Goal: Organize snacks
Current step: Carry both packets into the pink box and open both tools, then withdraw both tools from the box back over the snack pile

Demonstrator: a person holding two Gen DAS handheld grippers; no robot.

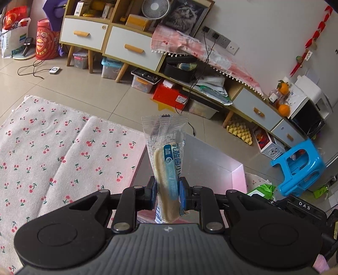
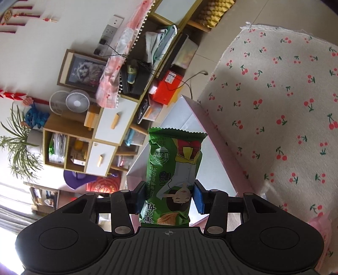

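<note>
Left gripper point(image 1: 168, 193) clamped narrow on a clear-and-blue plastic packet holding a pale bread stick point(image 1: 166, 167); blue pads point(image 1: 182, 193) pressing both sides of the packet's lower half, crimped top end sticking up and away from the camera, lower end poking down behind the jaws. Right gripper point(image 2: 169, 195) closed partway on a green foil snack packet with a cartoon figure printed on it point(image 2: 172, 175); left pad hard against the packet edge, right blue pad point(image 2: 199, 195) at the other edge, packet standing out along the fingers with its zigzag-cut end farthest from the camera. Both packets held in the air, clear of any surface. Pink-walled open box with a grey floor point(image 1: 237, 177) directly beyond and below the bread packet in the left wrist view; same box point(image 2: 198, 114) behind the green packet in the right wrist view, seen rotated. Box sitting just beside a white cloth with red cherry print point(image 1: 52, 148), also in the right wrist view point(image 2: 285, 95). Another green packet point(image 1: 264, 190) lying near the box's right side, partly hidden by the gripper body. Blue plastic stool point(image 1: 300, 167) on the tiled floor to the right of the box. Low wooden cabinet with white drawers point(image 1: 131, 45) along the wall behind, storage bins underneath. Small white desk fan point(image 1: 155, 8) on top of it.
</note>
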